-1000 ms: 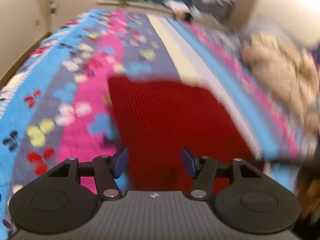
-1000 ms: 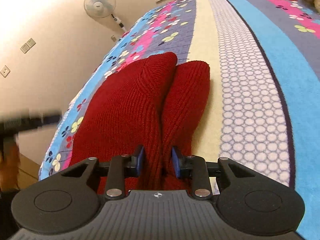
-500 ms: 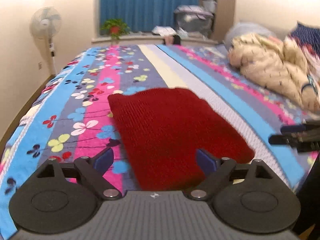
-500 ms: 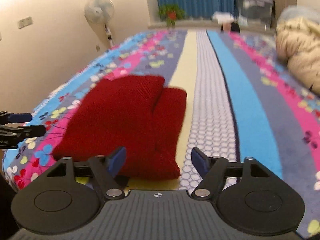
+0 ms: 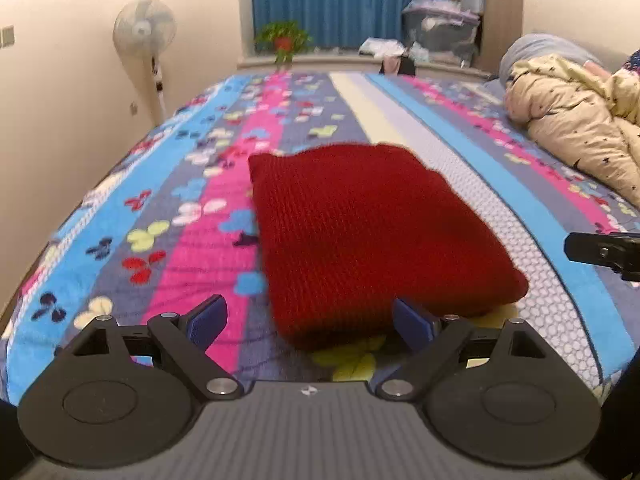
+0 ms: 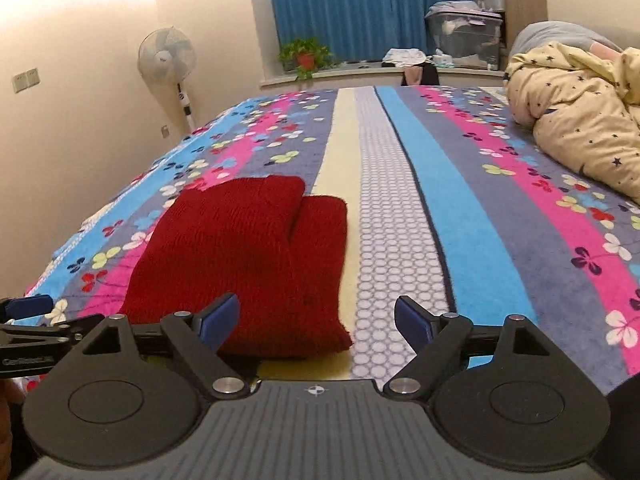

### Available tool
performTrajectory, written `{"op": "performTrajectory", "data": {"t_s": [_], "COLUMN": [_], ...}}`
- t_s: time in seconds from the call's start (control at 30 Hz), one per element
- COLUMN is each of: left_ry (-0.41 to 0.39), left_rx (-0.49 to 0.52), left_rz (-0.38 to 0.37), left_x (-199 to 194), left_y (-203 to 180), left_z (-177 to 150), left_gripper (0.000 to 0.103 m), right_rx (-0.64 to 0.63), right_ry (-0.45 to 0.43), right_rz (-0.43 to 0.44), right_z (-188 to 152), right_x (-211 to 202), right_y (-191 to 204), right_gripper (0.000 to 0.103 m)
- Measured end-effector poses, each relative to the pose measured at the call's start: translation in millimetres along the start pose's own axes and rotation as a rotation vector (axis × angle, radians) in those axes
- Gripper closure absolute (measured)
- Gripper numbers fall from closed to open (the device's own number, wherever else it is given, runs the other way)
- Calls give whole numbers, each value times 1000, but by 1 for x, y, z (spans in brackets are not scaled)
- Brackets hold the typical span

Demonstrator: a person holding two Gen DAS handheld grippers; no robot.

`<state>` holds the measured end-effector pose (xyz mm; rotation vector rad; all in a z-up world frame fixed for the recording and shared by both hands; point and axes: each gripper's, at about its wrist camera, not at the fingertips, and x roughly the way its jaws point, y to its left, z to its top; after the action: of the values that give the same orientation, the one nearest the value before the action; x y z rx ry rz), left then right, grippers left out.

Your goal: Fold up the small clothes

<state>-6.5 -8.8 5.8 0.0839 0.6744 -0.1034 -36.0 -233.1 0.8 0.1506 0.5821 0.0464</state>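
Both the left gripper and the right gripper have just opened wide and drawn back, now holding nothing, while the folded red knit lies free on the striped bedspread before them.

a home bedroom (bed, fan, curtains).

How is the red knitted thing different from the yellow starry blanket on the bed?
The red knitted garment is plain dark red; the yellow starry quilt is pale with small dark stars. The garment lies folded flat near the bed's front edge; the quilt is bunched in a heap farther back on the right. The garment looks smaller than the quilt. Both rest on the striped flowery bedspread.
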Motion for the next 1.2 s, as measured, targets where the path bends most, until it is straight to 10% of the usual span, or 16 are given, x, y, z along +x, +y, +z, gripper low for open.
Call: {"op": "performTrajectory", "data": {"t_s": [1.2], "left_ry": [26], "left_rx": [-46], "left_rz": [6], "left_x": [5], "left_y": [10], "left_z": [0], "left_gripper": [10], "right_rx": [-86], "right_ry": [50], "right_rz": [48], "right_z": [-7], "right_x": [5], "right_y": [14], "right_gripper": [17]}}
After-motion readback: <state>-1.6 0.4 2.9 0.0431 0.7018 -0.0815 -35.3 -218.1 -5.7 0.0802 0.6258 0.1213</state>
